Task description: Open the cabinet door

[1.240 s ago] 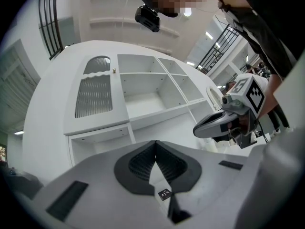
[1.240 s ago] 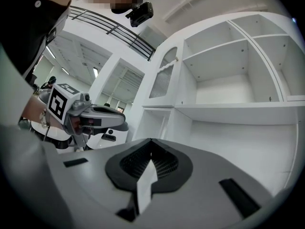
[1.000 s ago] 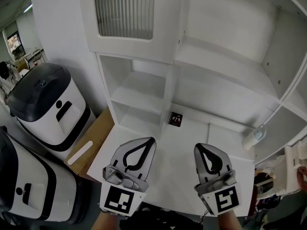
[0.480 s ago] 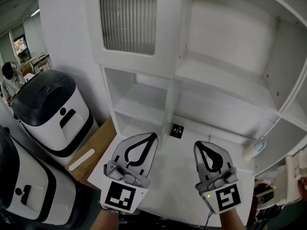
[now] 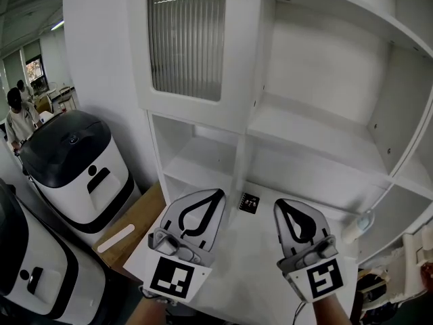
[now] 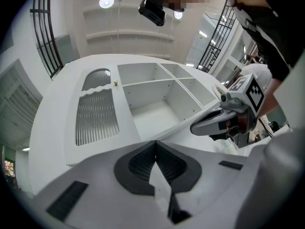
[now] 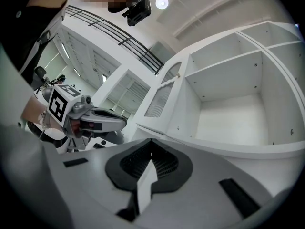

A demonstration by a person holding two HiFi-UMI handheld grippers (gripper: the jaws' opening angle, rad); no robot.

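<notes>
The white cabinet door (image 5: 186, 42), with a ribbed glass panel, covers the upper left compartment. In the left gripper view the door (image 6: 95, 116) carries a small brass knob (image 6: 115, 83) near its edge. My left gripper (image 5: 215, 193) is shut and empty, below the door and in front of the lower open shelves. Beside it my right gripper (image 5: 281, 205) is also shut and empty. Each gripper view shows its own closed jaws, the left gripper (image 6: 155, 143) and the right gripper (image 7: 151, 141), pointing toward the cabinet. Neither touches the door.
Doorless white compartments (image 5: 318, 134) fill the cabinet's right side. A small black marker tile (image 5: 249, 202) lies on the lower shelf and a white bottle-like object (image 5: 355, 229) at its right end. White-and-black machines (image 5: 74, 161) and cardboard (image 5: 132, 225) stand to the left. A person (image 5: 17, 117) is at the far left.
Both grippers have risen together, still shut. The head view has tilted up, so the cabinet sits lower in the picture and the whole glass panel now shows.
</notes>
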